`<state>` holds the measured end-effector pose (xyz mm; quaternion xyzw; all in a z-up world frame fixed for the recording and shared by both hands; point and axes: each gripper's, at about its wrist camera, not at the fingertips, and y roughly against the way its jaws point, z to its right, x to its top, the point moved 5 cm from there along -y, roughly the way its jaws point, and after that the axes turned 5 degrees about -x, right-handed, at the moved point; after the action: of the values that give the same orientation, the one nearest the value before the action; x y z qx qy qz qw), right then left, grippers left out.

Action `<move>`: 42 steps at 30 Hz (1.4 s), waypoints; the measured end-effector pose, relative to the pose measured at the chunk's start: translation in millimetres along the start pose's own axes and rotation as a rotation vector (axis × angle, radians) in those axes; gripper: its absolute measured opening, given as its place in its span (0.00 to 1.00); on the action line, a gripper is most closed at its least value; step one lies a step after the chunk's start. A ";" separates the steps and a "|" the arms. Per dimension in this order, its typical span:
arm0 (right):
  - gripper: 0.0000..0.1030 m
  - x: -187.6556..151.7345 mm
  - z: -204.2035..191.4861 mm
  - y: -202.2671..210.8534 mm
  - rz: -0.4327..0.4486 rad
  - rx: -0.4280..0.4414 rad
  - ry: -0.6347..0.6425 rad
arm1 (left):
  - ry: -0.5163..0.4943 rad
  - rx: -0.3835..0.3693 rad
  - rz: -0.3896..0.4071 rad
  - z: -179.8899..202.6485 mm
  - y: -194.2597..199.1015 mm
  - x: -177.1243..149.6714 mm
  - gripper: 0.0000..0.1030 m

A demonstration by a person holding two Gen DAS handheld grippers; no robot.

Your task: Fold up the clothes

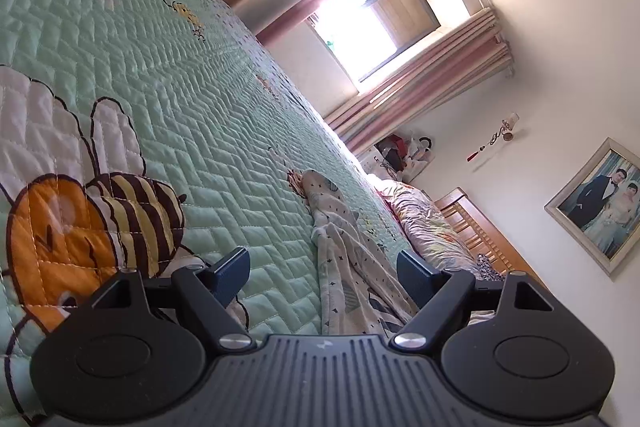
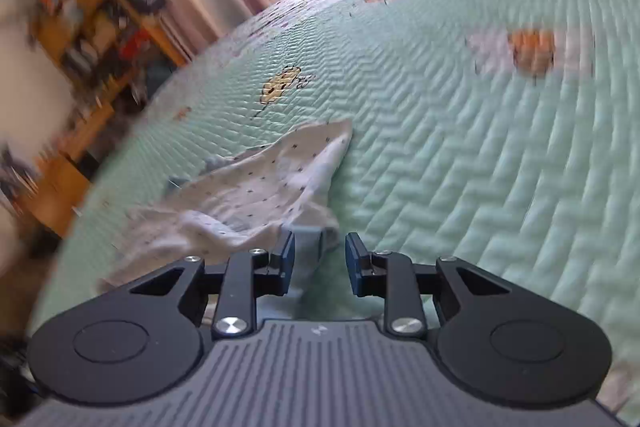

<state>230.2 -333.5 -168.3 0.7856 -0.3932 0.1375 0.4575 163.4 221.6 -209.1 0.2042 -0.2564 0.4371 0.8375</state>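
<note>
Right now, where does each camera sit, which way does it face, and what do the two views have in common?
Left wrist: sits on the left tool, rolled sideways, looking low across the green quilt toward the window; its two fingers stand wide apart, the patterned garment lying ahead between them.
Right wrist: sits on the right tool, looking down across the quilt toward shelves; its fingers stand partly closed, the garment just ahead, picture blurred.
Shared: quilt, garment, window, shelves.

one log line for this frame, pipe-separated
stage: pre-fold | garment: crumpled on green quilt | left gripper: open, garment between fingers, no grip | right gripper: part-closed, gap at pads, cloth edge between
</note>
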 end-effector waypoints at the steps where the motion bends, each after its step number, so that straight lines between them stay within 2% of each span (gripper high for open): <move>1: 0.29 -5.4 1.9 -5.4 -0.009 0.019 -0.045 | -0.002 0.001 0.000 -0.2 0.7 -0.1 0.80; 4: 0.24 -15.0 -2.0 -12.6 -0.006 0.038 -0.099 | -0.010 0.005 0.000 -0.6 2.5 -3.2 0.80; 7: 0.13 -18.4 -11.6 -10.3 0.004 0.010 -0.091 | -0.014 0.008 -0.001 1.4 2.2 -1.6 0.80; 10: 0.06 -16.0 -24.2 -3.8 0.008 -0.035 -0.033 | -0.011 0.006 0.000 2.6 3.0 -0.5 0.80; 14: 0.04 -5.9 -43.7 8.6 0.039 -0.029 0.047 | -0.006 0.001 0.003 3.1 4.1 -0.9 0.81; 19: 0.03 23.3 -86.2 9.5 0.090 0.010 0.170 | -0.007 -0.004 0.006 3.8 4.8 -1.6 0.82; 24: 0.03 78.1 -114.3 1.8 0.182 0.047 0.229 | -0.008 -0.005 0.005 3.3 5.5 -1.5 0.83; 27: 0.03 96.3 -101.9 -8.3 0.217 0.034 0.229 | -0.015 -0.006 0.001 4.7 4.6 -1.5 0.85; 30: 0.03 81.3 -62.4 -38.9 0.119 -0.018 0.170 | -0.028 -0.007 -0.007 6.8 2.3 -2.4 0.88; 32: 0.03 59.0 -41.3 -51.6 0.060 -0.059 0.135 | -0.034 -0.005 -0.010 7.3 1.6 -2.2 0.88; 35: 0.04 40.2 -24.4 -57.6 0.046 -0.091 0.081 | -0.036 -0.003 -0.011 7.5 1.2 -1.7 0.88; 37: 0.05 36.7 -20.7 -58.5 0.054 -0.099 0.057 | -0.035 -0.005 -0.010 7.7 1.4 -1.2 0.88; 40: 0.14 45.7 -34.4 -49.4 0.102 -0.127 0.069 | -0.037 -0.002 -0.010 8.1 1.1 -1.1 0.88; 42: 0.33 49.5 -56.3 -35.8 0.186 -0.167 0.149 | -0.040 0.000 -0.010 8.6 0.9 -1.4 0.88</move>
<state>297.3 -301.5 -131.0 0.6924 -0.4395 0.2038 0.5346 159.8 216.3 -203.2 0.2141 -0.2720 0.4287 0.8345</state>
